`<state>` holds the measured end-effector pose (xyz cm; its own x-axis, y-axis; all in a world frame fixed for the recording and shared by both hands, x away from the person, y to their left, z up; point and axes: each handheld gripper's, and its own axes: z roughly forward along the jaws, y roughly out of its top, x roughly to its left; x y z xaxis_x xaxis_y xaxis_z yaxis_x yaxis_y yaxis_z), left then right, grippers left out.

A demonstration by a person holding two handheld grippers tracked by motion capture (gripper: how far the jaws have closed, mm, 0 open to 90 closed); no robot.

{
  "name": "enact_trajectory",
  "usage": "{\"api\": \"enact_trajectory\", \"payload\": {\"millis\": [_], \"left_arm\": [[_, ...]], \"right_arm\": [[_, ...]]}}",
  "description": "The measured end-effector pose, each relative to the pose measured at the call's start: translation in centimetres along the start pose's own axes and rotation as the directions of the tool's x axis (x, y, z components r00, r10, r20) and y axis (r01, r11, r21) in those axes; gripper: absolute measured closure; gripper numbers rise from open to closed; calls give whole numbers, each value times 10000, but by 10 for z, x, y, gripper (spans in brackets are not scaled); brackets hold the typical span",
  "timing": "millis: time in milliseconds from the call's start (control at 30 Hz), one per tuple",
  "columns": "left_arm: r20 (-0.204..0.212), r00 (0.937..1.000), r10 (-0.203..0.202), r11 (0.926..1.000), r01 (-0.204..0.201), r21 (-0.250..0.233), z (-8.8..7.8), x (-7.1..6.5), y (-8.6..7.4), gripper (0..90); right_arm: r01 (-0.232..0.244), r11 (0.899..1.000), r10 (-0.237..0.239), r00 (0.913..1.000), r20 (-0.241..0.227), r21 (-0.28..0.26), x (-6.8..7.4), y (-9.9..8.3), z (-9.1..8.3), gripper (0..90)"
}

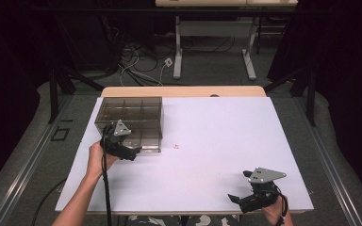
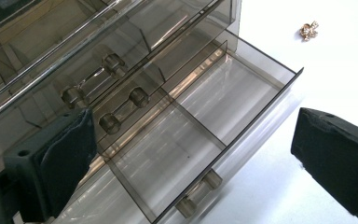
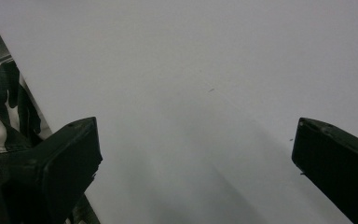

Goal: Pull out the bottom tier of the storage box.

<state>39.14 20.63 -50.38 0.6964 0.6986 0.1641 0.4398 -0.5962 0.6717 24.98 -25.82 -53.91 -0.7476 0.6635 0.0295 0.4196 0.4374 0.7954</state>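
A smoky see-through drawer box (image 1: pixel 129 120) stands at the table's back left. In the left gripper view its lowest drawer (image 2: pixel 205 121) is pulled out; it has a divider, bare compartments and a bar handle (image 2: pixel 198 192) on its front. My left gripper (image 1: pixel 133 151) (image 2: pixel 193 140) is at the box's front, open wide over that drawer with nothing between its jaws. A tiny golden trinket (image 1: pixel 176 147) (image 2: pixel 309 31) lies on the white table just right of the box. My right gripper (image 1: pixel 239 186) (image 3: pixel 196 140) rests open near the front edge, holding nothing.
The white table top (image 1: pixel 226 136) stretches wide to the right of the box. Upper drawers with bar handles (image 2: pixel 123 105) stay closed. Behind the table are floor cables (image 1: pixel 136 66) and another desk's legs (image 1: pixel 178 52). Camouflage trousers (image 3: pixel 0 107) show at the front edge.
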Motion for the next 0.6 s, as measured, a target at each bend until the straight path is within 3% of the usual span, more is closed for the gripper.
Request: {"api": "enact_trajectory", "payload": {"millis": [600], "left_arm": [[157,9998,155,9998,-157,114,8,-15,6,0]], "right_arm": [[10,9999,-10,10000,-3,166,0,0,0,4]]}}
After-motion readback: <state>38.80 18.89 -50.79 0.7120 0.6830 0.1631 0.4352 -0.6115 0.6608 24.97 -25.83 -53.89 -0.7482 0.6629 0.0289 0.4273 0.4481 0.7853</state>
